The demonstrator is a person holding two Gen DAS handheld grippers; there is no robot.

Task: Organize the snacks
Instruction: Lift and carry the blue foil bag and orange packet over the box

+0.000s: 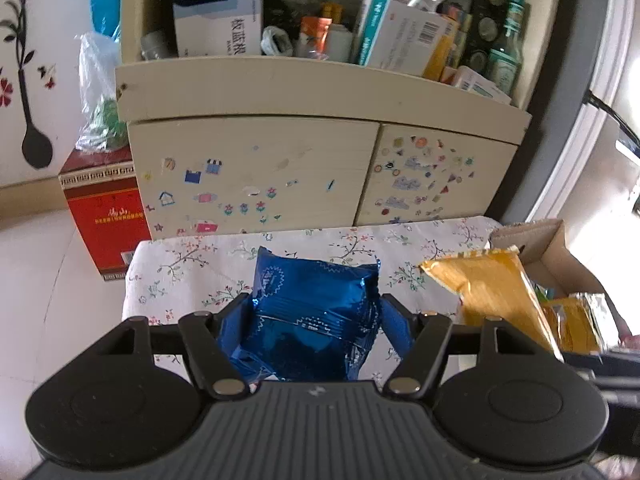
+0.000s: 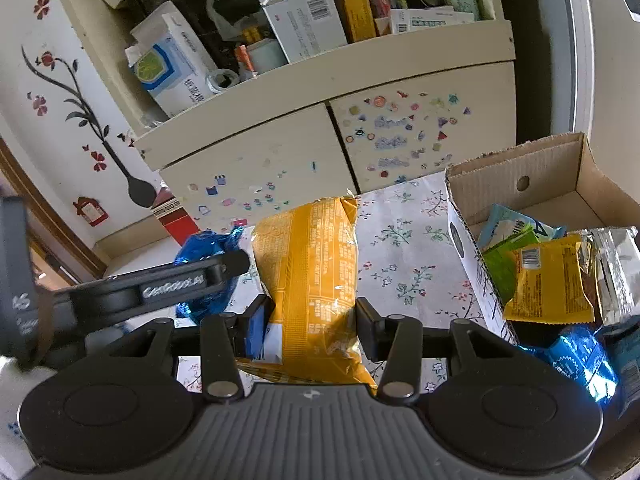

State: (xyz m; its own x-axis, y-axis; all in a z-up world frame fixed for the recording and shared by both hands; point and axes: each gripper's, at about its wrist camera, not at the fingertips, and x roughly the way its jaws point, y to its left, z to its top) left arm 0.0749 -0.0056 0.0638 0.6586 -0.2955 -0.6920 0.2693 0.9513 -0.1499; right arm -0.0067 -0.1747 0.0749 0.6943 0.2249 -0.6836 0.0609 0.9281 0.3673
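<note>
Left gripper: clamped on blue packet.
Right gripper: clamped on yellow packet.
Right wrist view only: cardboard box interior, holding several snacks.

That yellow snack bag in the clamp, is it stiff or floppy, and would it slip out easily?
The yellow snack bag probably flexes yet holds its shape: it stands up out of the right hand-held gripper without drooping. Its puffed look suggests it is light for its size. The glossy film may be slippery, though the pads pinch it near the bottom.
</note>
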